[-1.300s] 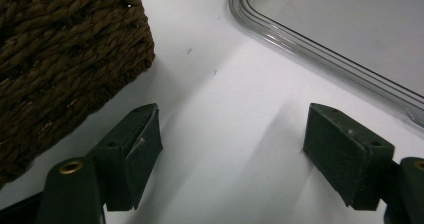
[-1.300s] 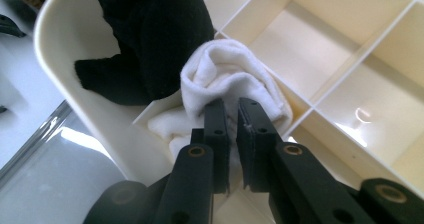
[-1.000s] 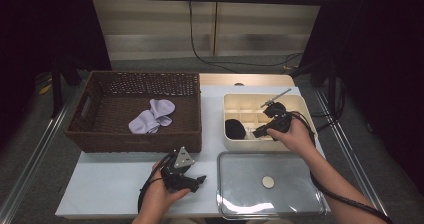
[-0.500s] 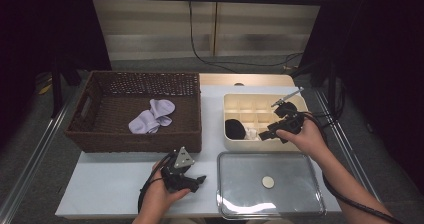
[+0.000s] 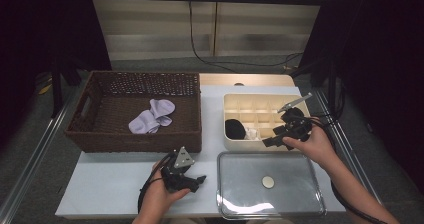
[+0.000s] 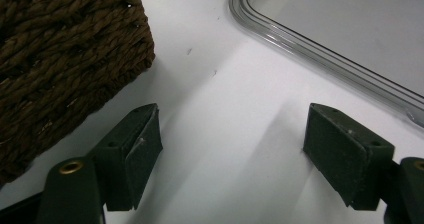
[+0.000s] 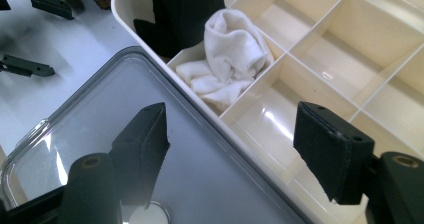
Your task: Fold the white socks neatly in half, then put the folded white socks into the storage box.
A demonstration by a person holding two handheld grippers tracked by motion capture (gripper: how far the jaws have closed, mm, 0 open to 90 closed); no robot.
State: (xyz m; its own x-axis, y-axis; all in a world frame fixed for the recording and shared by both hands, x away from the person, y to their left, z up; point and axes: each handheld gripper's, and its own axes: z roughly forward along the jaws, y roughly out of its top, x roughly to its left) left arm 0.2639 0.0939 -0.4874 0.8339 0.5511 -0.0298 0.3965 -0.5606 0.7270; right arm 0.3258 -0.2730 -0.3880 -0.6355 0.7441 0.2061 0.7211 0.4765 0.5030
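Your right gripper (image 5: 272,137) hangs over the near rim of the cream divided box (image 5: 260,100), at about 3 o'clock on the table, with its jaws spread wide and nothing between them. In the right gripper view the white sock (image 7: 227,59) lies just ahead of those jaws at 12 o'clock: a soft, crumpled bundle, folded over on itself, sitting in a compartment along the box's near wall (one loose end spills toward the corner). A rolled black sock (image 7: 182,14) fills the compartment right beside it, at the box's end; the two look to be touching across the divider. The clear lid (image 5: 270,184) lies flat on the table just before the box, at 5 o'clock.

Your left gripper (image 5: 197,180) rests low at 6 o'clock, jaws likewise wide apart and empty, near the wicker basket (image 5: 100,134), which holds a lavender sock (image 5: 152,116).
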